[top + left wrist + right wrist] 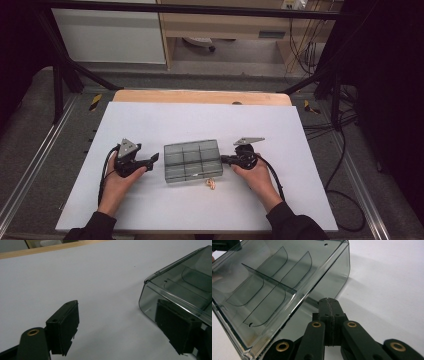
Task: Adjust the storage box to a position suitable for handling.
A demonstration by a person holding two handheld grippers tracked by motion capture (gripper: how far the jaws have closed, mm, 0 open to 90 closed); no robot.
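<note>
Box [193, 160] of smoky see-through plastic, one only, sits near the middle of the white bench [150, 125], a little toward the front edge. Thin dividers split it into six compartments, two rows of three, under a clear lid. One small pale scrap [211, 184] lies just in front of it. Two grippers flank it: the left gripper [153, 159] with jaws spread and nothing between them, the right gripper [223, 159] clenched on nothing, its tips at the box's side wall.
</note>
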